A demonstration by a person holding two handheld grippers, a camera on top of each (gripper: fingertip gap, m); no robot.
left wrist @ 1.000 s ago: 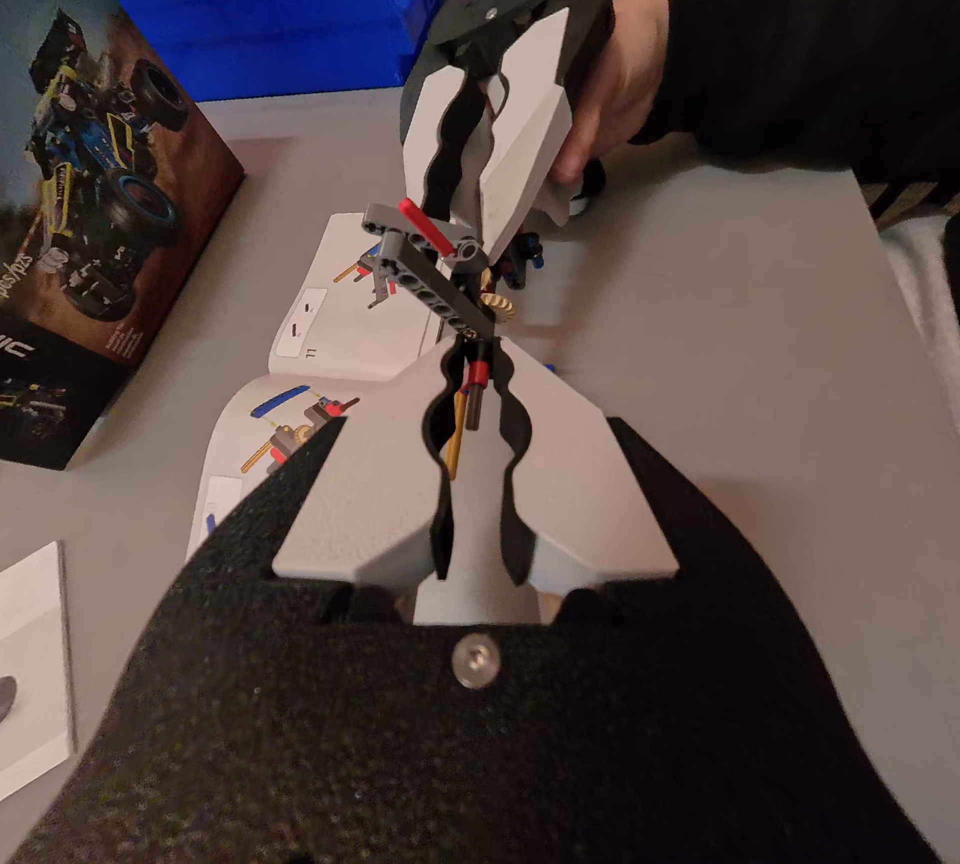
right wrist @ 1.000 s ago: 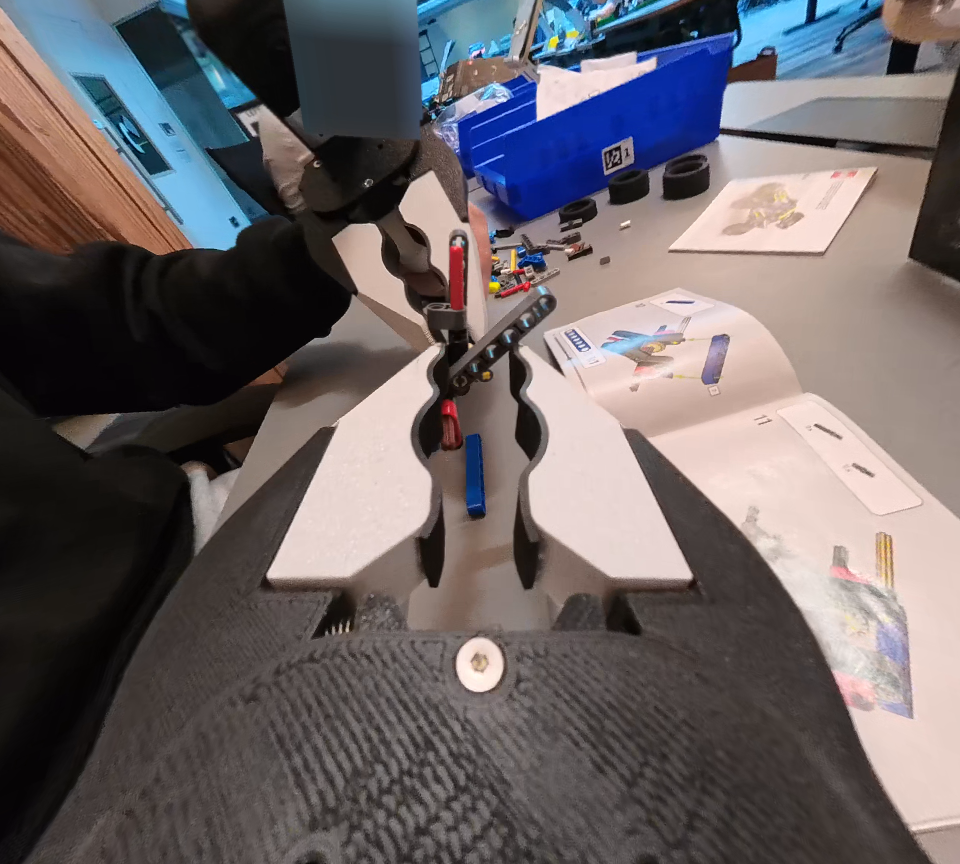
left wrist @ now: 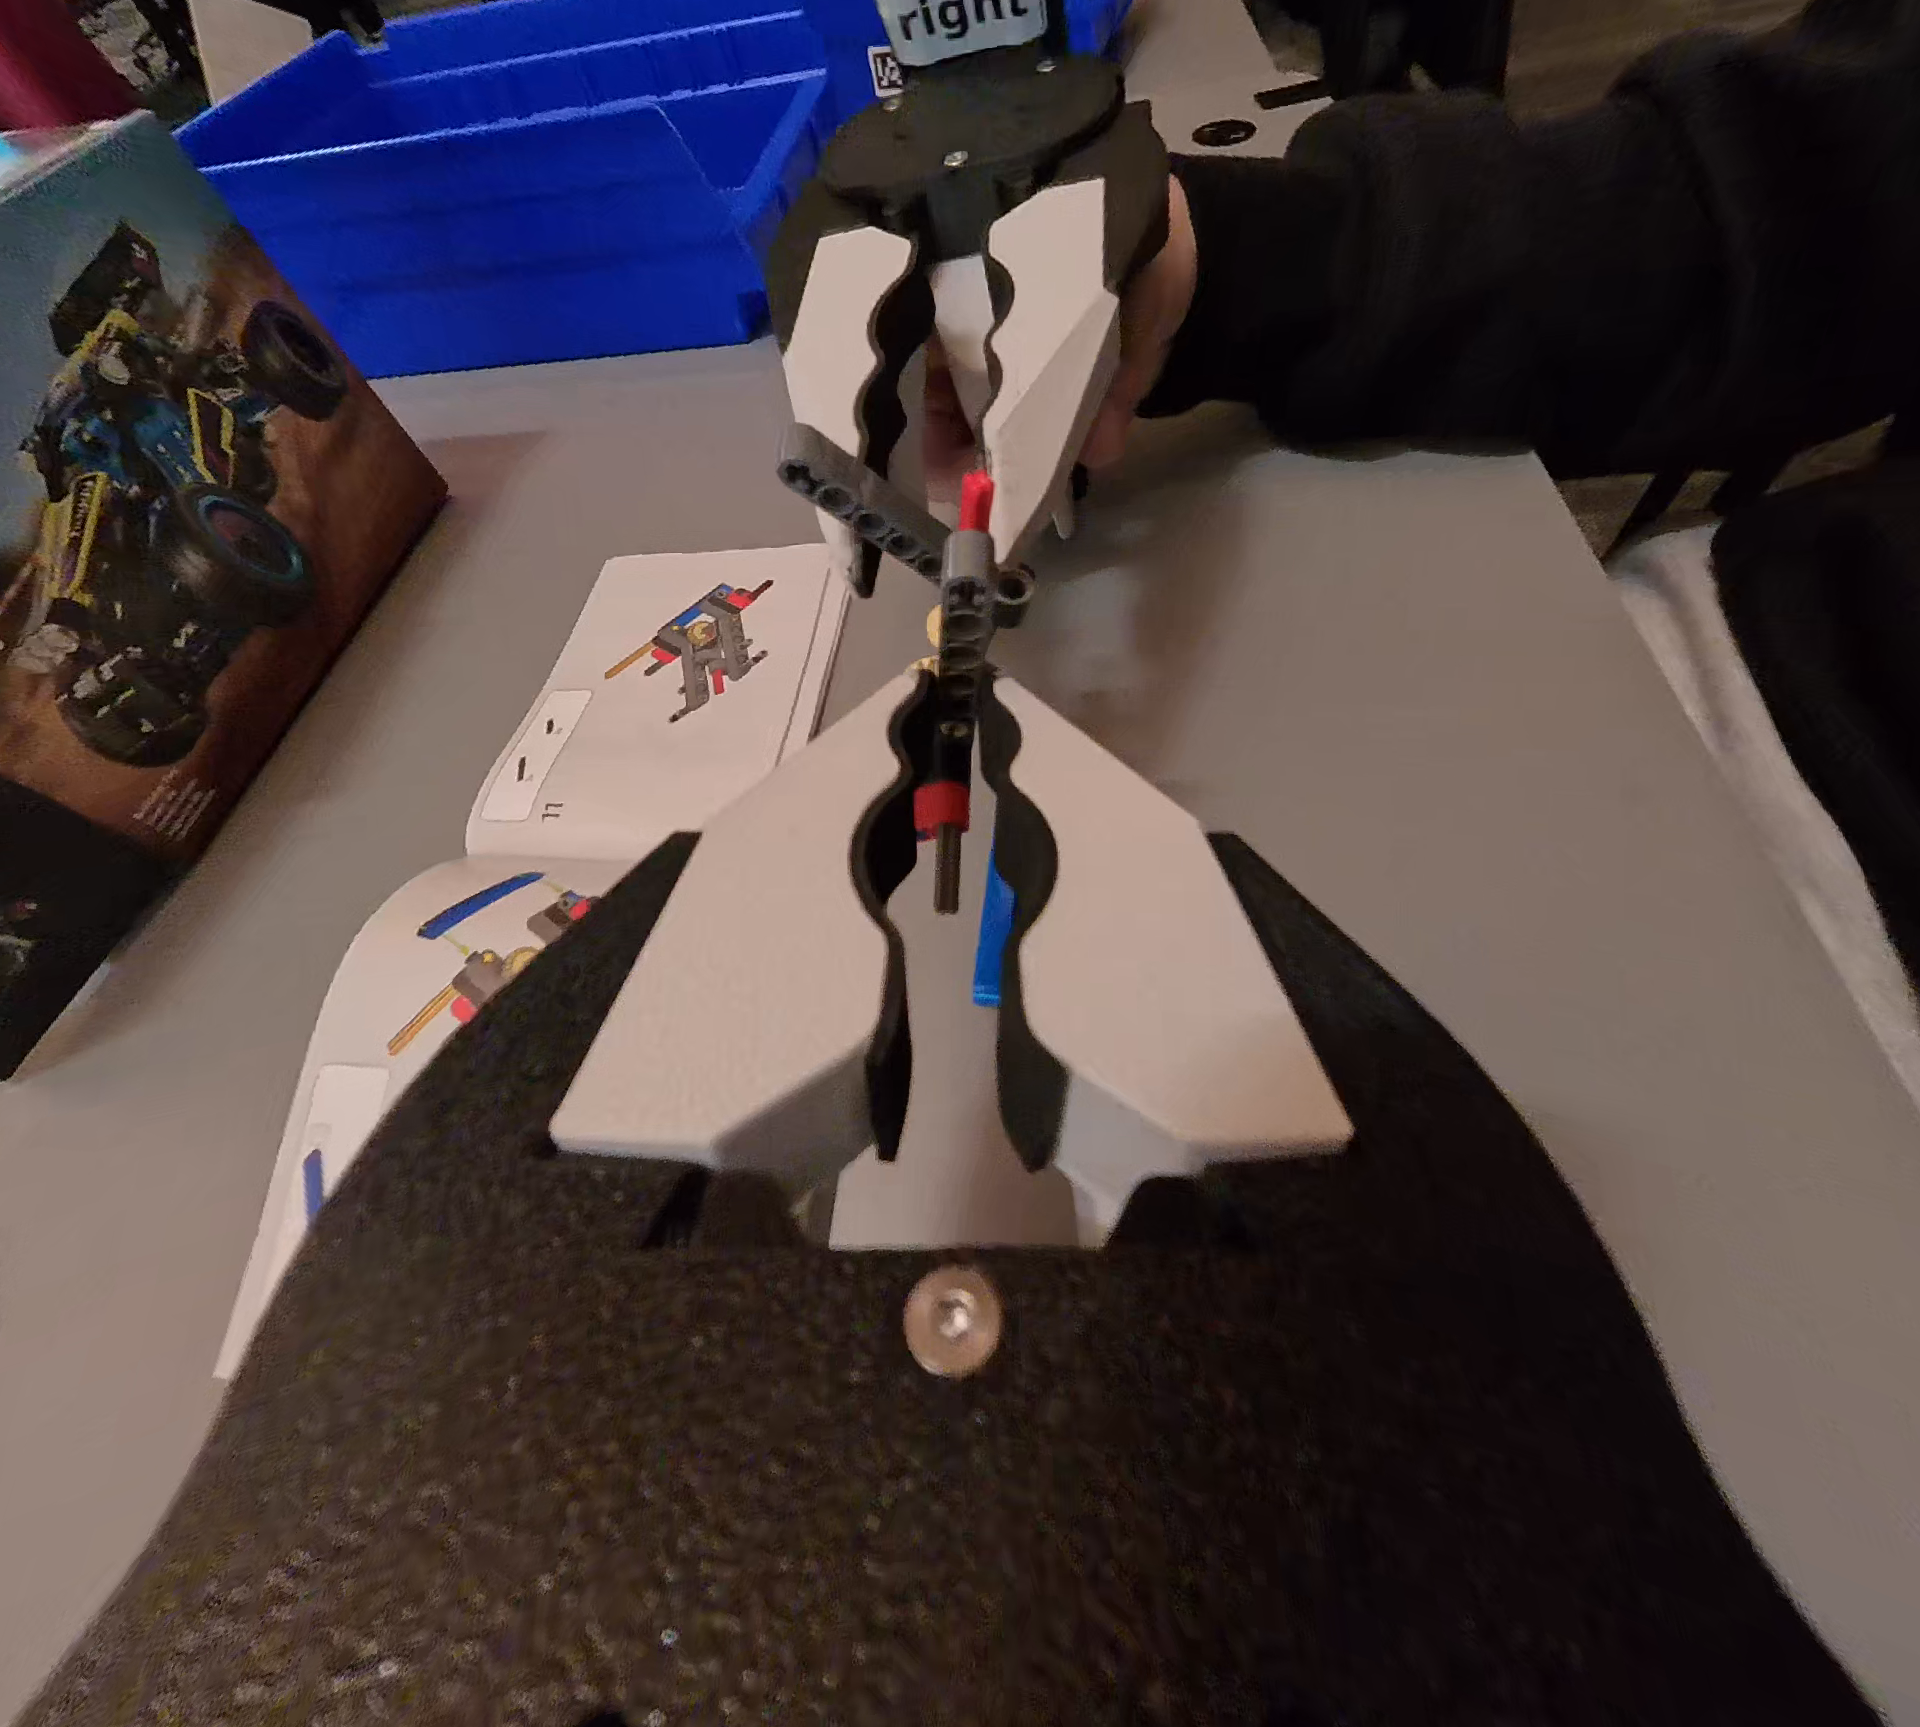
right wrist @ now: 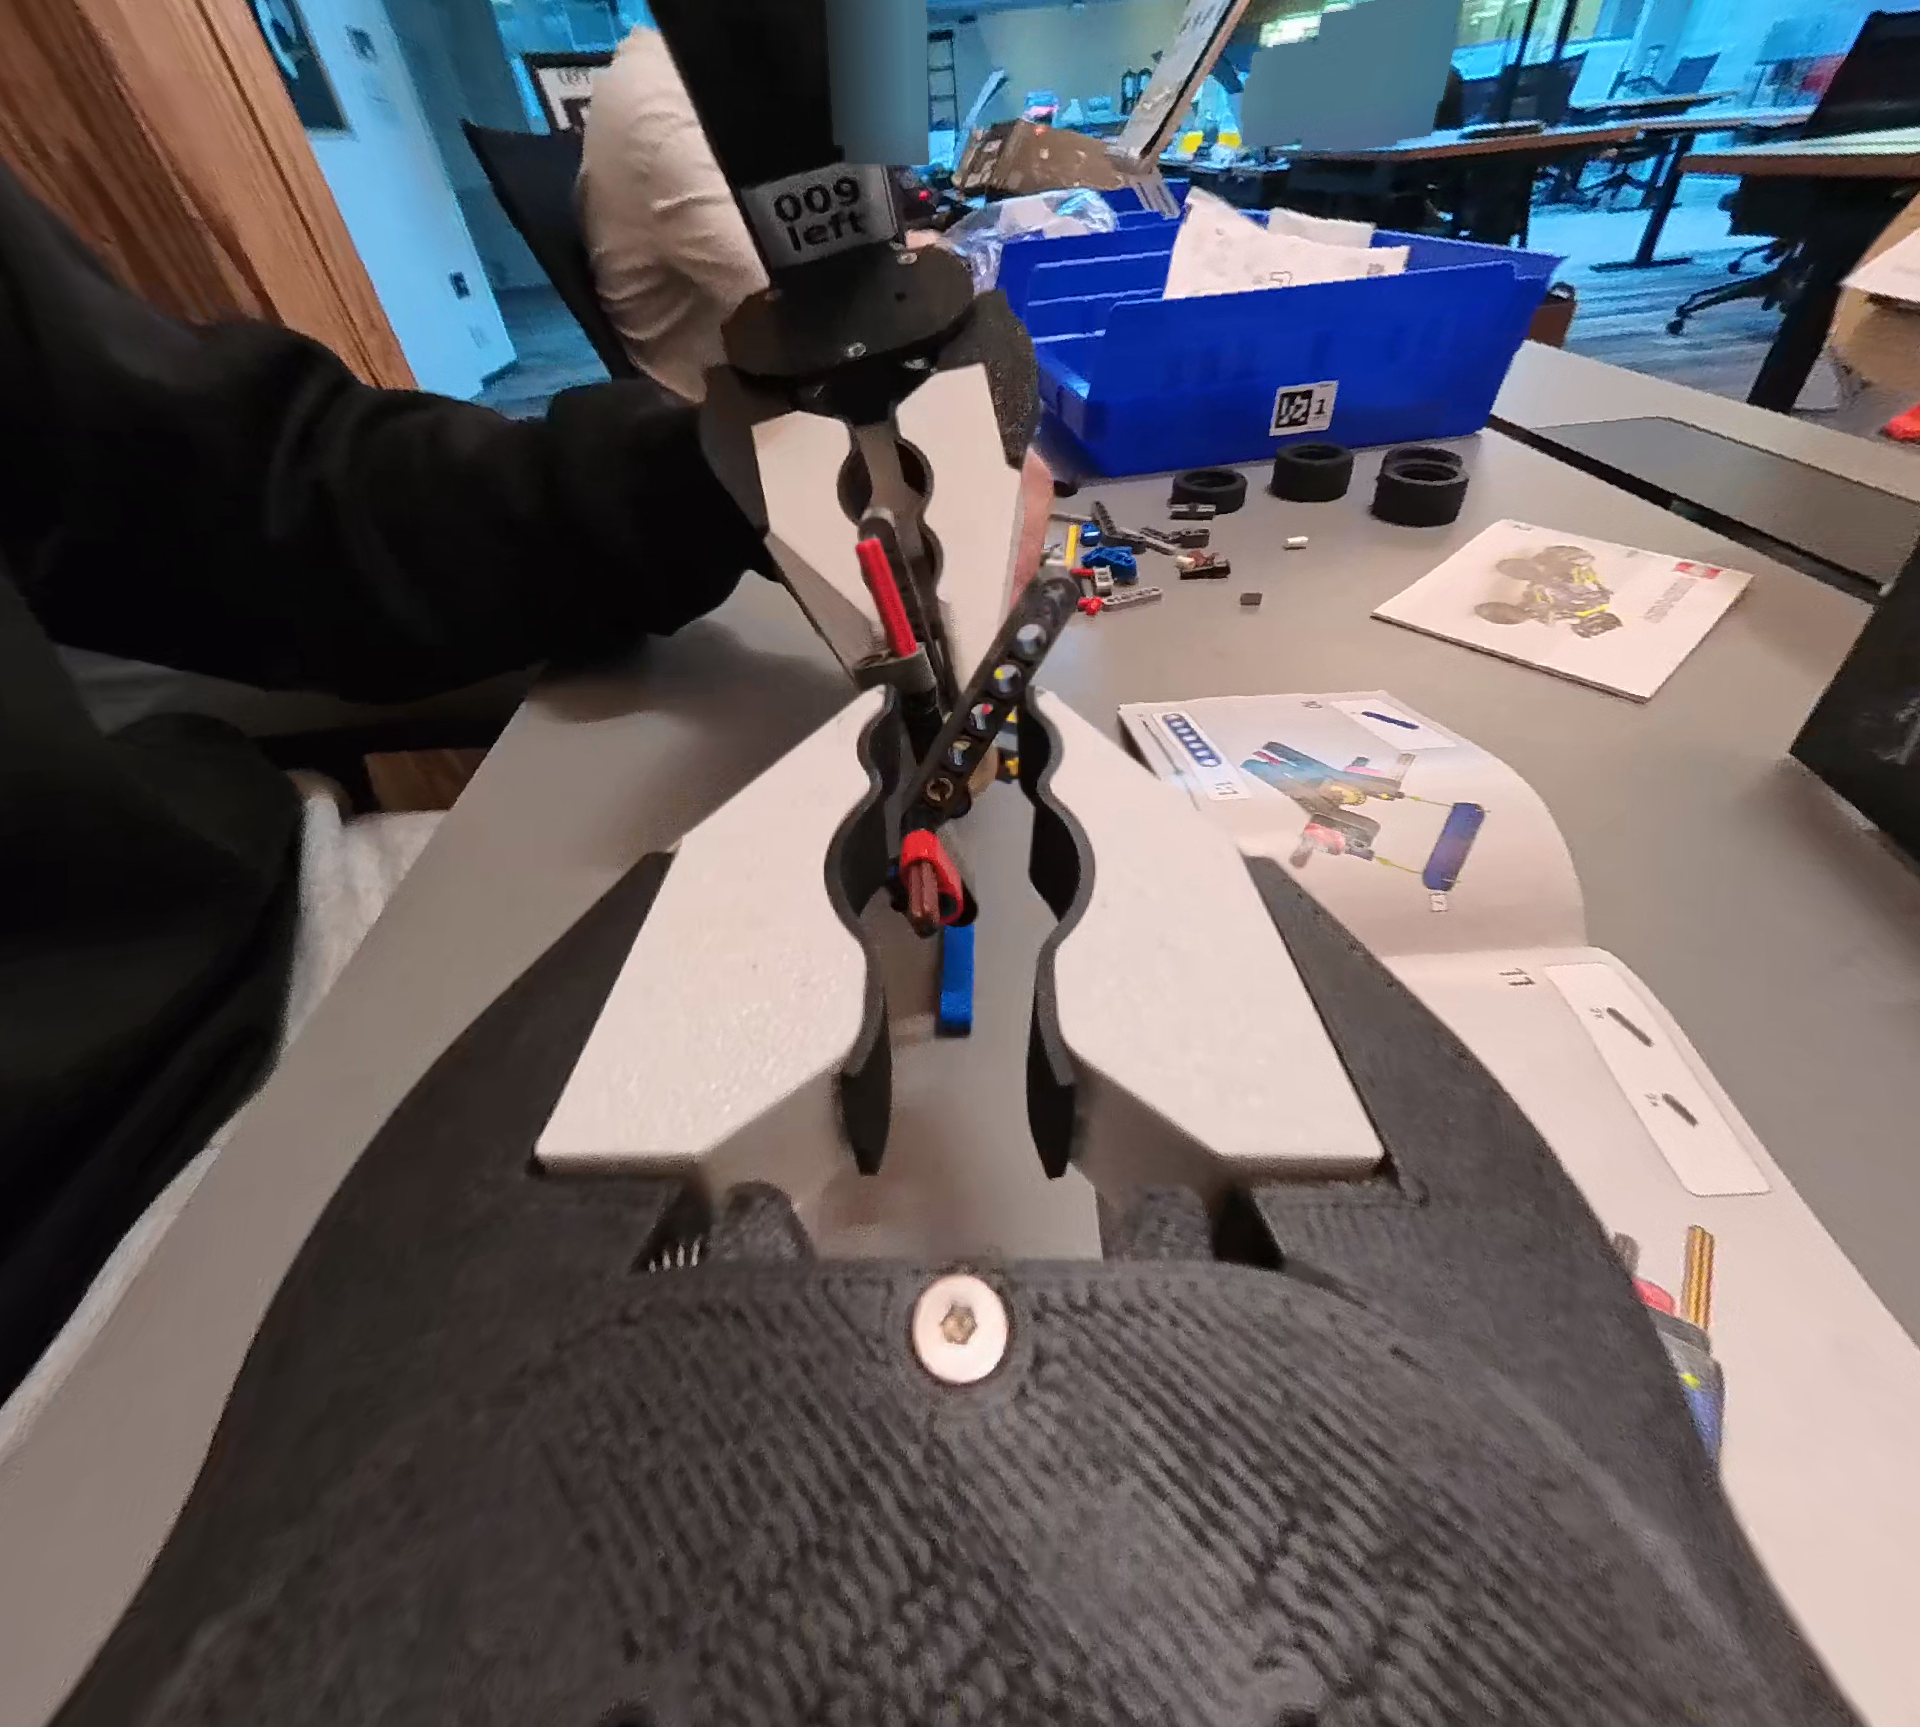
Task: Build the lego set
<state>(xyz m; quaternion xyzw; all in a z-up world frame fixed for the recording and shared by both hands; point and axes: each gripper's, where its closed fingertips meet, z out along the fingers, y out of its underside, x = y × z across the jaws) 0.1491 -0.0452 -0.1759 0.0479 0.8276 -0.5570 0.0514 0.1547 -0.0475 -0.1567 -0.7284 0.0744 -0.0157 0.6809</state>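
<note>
Grey plastic, pierced with a row of round holes, makes up the long beam [right wrist: 995, 695] of the lego assembly [left wrist: 961, 628] that I hold between my two tools above the matte grey table [left wrist: 1351, 742]. A red axle [right wrist: 884, 594] sticks up from a small grey connector, and a dark rod with a red bush [left wrist: 940, 807] runs down the middle; a tan gear peeks out behind the beam.

My left gripper [left wrist: 954, 690] has chunky white fingers [left wrist: 769, 929] with wavy black inner edges, and they pinch the dark rod end of the assembly near their tips. My right gripper [right wrist: 956, 721], same build with a rough black printed body, comes in from the opposite side, tip to tip with the left. Its fingers are closed around the lower end of the holed beam.

A smooth blue piece [right wrist: 957, 986] lies flat on the table beneath both. My right hand [left wrist: 1143, 358], in a black sleeve, wraps the handle behind the right tool.

The instruction booklet [left wrist: 665, 690] lies open just beside, its glossy pages curling. A cardboard box [left wrist: 177, 555] stands on the table, blue bins [left wrist: 540, 202] behind it. Black tyres [right wrist: 1314, 472] and loose pieces [right wrist: 1143, 550] sit well apart.
</note>
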